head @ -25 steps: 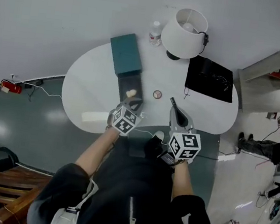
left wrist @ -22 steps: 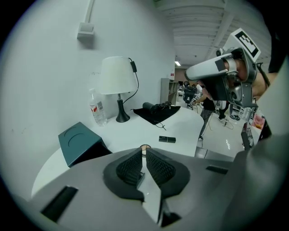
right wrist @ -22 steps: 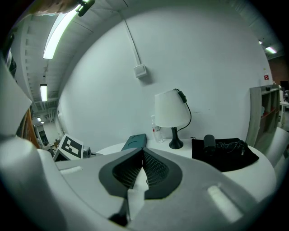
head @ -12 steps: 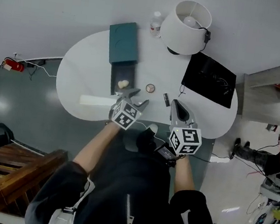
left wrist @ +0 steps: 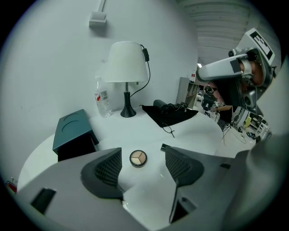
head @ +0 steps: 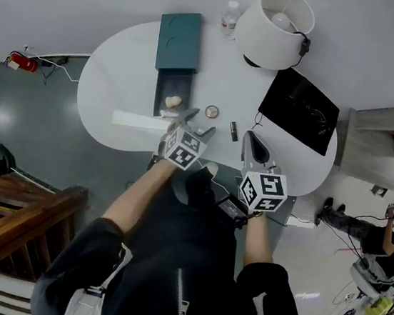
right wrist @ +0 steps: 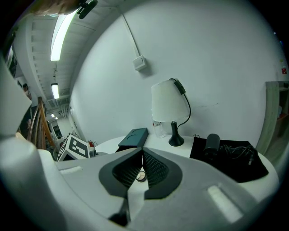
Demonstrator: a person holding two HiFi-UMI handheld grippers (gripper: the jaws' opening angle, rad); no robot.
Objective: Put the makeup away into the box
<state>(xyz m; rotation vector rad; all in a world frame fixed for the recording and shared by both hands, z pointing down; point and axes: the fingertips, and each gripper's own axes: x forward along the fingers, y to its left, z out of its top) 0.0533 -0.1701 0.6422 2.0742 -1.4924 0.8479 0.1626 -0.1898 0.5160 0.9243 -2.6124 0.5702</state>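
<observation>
Left hand-held gripper (head: 199,122) has drawn back from the box (head: 179,39), jaws just opening, now spread and empty. The beige makeup piece (head: 172,102) lies in its drawer (head: 172,85). Next, I reckon, the round compact (head: 212,111) mid-counter (head: 119,96). Right hand-held gripper (head: 248,137) is pressed together.

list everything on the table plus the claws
table: 1, white, under everything
box: 1, teal, back left, dark drawer pulled out toward the person
soft lump: 1, beige, in the drawer
round compact: 1, tan shades, right of the drawer
small stick: 1, dark, right of the compact
lamp: 1, white shade, back
bottle: 1, clear, between box and lamp
cloth: 1, black, right side, dark gear on it
left claw: 1, grey, open, jaws just been opening, nothing gripped, compact just ahead
right claw: 1, grey, shut, empty
</observation>
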